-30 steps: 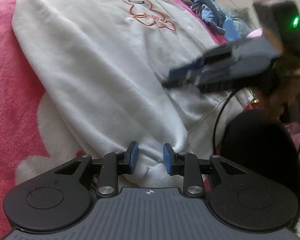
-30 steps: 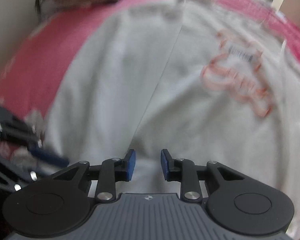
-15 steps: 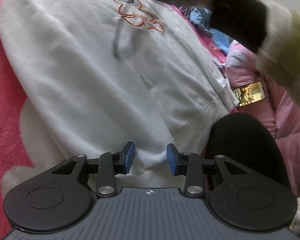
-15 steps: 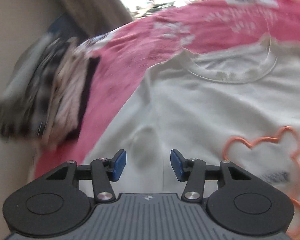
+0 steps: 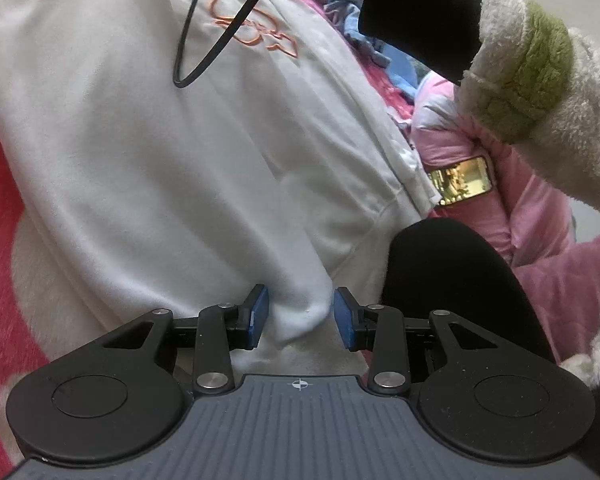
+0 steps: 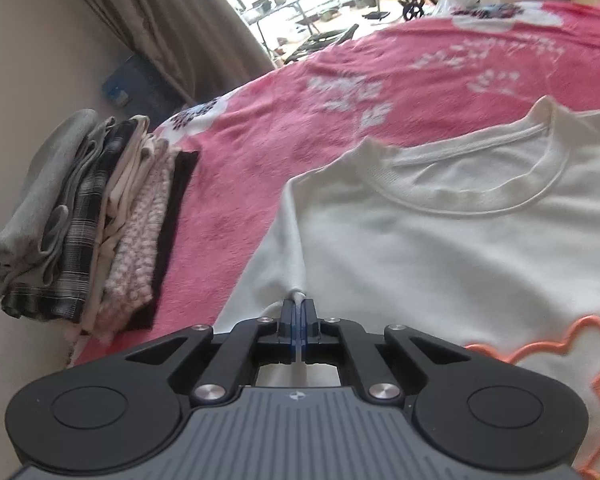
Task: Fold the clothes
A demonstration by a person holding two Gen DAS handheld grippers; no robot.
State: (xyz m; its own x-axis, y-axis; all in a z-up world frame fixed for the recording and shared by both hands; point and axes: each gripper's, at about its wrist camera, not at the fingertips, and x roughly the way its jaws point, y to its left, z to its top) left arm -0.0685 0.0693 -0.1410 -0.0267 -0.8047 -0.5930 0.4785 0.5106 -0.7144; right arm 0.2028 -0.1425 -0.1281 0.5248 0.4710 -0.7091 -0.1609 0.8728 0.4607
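A white sweatshirt [image 5: 148, 152] with an orange bear outline lies spread on a pink blanket [image 6: 340, 104]. In the left wrist view my left gripper [image 5: 300, 316] stands open at the garment's lower edge. A corner of the hem pokes up between its blue pads [image 5: 258, 316], with a gap on the right side. In the right wrist view my right gripper [image 6: 299, 312] is shut on a pinched ridge of the sweatshirt [image 6: 440, 264] at the shoulder, left of the round collar [image 6: 480, 184].
A stack of folded clothes [image 6: 92, 224] sits on the blanket's left side by the wall. A person's black cuff [image 5: 420, 12] and fluffy sleeve [image 5: 532, 80] reach over the sweatshirt, trailing a black cable [image 5: 220, 36]. A phone [image 5: 460, 180], pink jacket [image 5: 540, 220] and dark rounded shape [image 5: 452, 272] lie right.
My right gripper swept across the sweatshirt up to the shoulder and closed on a fold of it. The left gripper's jaws stand slightly wider around the hem corner.
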